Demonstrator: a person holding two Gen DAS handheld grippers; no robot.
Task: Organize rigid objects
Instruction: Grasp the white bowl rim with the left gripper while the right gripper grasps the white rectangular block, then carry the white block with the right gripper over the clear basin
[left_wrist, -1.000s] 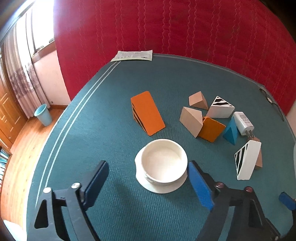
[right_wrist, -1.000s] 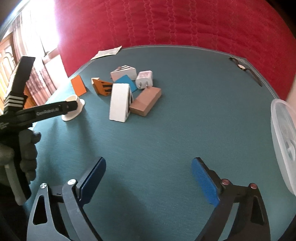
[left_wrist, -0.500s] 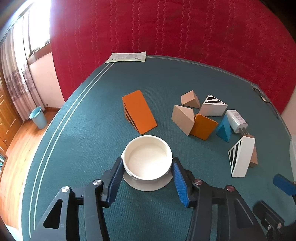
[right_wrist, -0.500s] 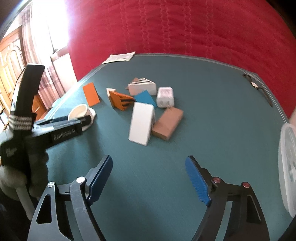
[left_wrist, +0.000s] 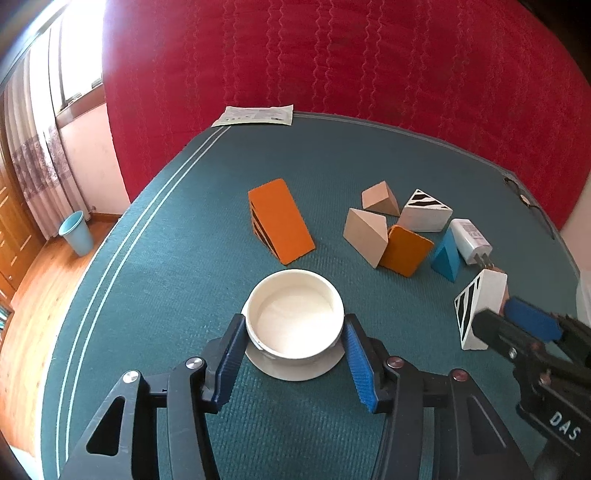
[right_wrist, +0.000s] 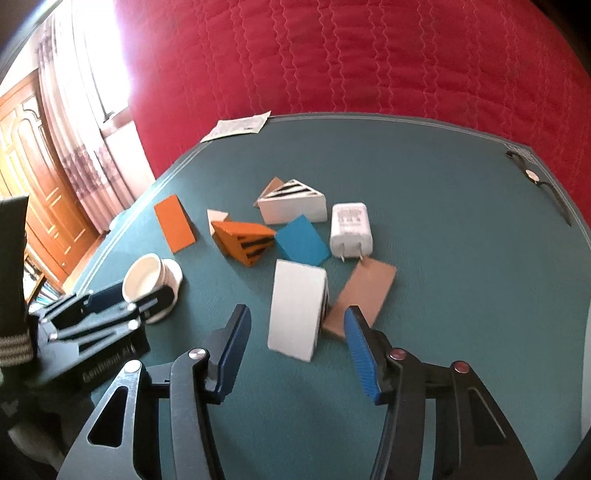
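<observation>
My left gripper (left_wrist: 294, 322) is shut on a white bowl (left_wrist: 295, 314) that stands on a white saucer (left_wrist: 295, 369) on the teal surface; both blue pads press its sides. My right gripper (right_wrist: 295, 319) is closing. A tall white wedge block with zebra sides (right_wrist: 297, 314) stands between its jaws, with a small gap at each pad. In the left wrist view the same right gripper (left_wrist: 495, 317) straddles that block (left_wrist: 476, 306). Behind lie a brown flat block (right_wrist: 362, 295), a white charger (right_wrist: 351, 229), a blue wedge (right_wrist: 303, 240) and orange wedges (right_wrist: 243, 242).
A large orange wedge (left_wrist: 280, 225), two pale wooden wedges (left_wrist: 365, 236) and a zebra-topped white wedge (left_wrist: 424, 212) lie beyond the bowl. A paper sheet (left_wrist: 255, 115) rests at the far edge, a watch (right_wrist: 532, 176) at the right edge. A red padded wall rises behind.
The left gripper's jaws closed onto the bowl and have held still since. The right gripper moved forward to the tall white block and its jaws narrowed around it.
</observation>
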